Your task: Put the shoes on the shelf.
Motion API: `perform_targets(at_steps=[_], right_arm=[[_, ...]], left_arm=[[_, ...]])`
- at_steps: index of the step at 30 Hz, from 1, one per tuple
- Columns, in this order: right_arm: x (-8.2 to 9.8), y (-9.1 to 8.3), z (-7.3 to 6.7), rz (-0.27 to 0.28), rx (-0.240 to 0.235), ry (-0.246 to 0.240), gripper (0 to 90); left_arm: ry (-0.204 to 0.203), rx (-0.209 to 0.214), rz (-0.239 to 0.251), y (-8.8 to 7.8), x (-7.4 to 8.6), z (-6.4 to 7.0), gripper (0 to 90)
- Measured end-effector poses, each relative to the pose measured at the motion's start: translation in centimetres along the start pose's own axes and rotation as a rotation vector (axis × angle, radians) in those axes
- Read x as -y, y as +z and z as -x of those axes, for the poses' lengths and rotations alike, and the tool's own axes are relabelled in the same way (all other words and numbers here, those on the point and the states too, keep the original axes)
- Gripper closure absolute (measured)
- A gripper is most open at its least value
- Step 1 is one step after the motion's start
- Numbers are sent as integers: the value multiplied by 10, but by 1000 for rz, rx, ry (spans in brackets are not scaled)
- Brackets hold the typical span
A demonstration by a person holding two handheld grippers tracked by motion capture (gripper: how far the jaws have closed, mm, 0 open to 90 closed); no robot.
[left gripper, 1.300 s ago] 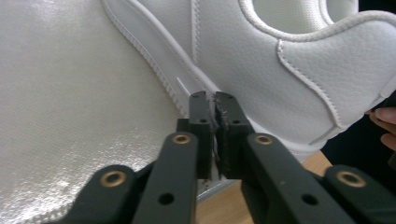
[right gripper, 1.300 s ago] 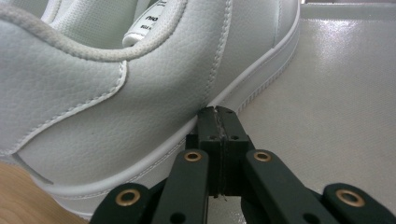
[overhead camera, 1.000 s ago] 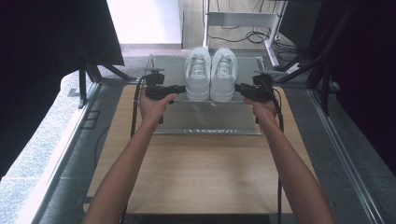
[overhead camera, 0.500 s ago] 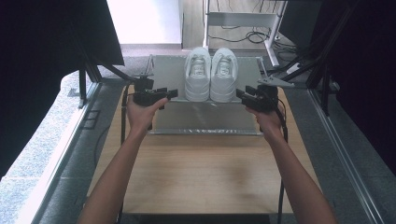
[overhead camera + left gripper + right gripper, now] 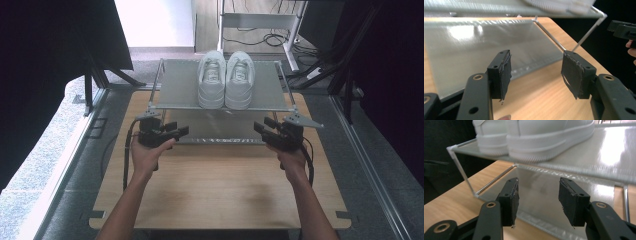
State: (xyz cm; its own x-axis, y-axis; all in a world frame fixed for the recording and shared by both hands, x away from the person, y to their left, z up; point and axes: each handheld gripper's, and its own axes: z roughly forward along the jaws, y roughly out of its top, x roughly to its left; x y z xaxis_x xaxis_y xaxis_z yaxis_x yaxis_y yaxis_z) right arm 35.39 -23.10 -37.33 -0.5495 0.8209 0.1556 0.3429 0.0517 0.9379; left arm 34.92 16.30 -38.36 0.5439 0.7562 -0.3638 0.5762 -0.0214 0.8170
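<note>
A pair of white sneakers [image 5: 226,79] stands side by side on the top shelf [image 5: 175,90] of a low metal rack, toes toward me. My left gripper [image 5: 181,131] hovers at the rack's front left corner and my right gripper [image 5: 261,125] at its front right, both below the top shelf and apart from the shoes. In the left gripper view the left gripper [image 5: 536,72] stands open over the lower shelf [image 5: 486,45]. The right gripper [image 5: 538,197] is open beneath the sneakers' soles [image 5: 544,135]. Both sets of jaws have just been opening, with nothing between them.
The rack sits at the far end of a wooden board [image 5: 215,190]. Thin corner posts [image 5: 461,170] carry the top shelf. Dark screens stand at both sides, and a white stand with cables [image 5: 260,30] is beyond the rack.
Both hands have drawn back from the sides of the sneakers toward me and sunk to the rack's front corners. The sneakers have stayed on the top shelf.
</note>
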Motion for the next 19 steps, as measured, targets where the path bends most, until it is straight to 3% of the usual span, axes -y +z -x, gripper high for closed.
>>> perform_targets(at_steps=[1,4,8,12,14,16,19], right_arm=[[10,-6,-2,1,-3,2,500],[23,-13,-3,-5,-7,5,497],[41,-18,-5,-15,-16,30,494],[54,-15,-7,-48,-13,20,488],[55,-17,-6,-31,-11,26,478],[57,-18,-5,-26,-13,33,464],[72,-18,3,-87,18,16,411]], left_arm=[[16,0,-12,-1,9,3,407],[17,28,-16,-4,22,5,390],[22,36,-21,-6,36,4,386],[1,51,-12,-5,47,1,387],[-12,77,-49,-3,52,-4,378],[-23,74,-43,-4,53,-6,374],[-36,41,-47,-6,61,-9,373]])
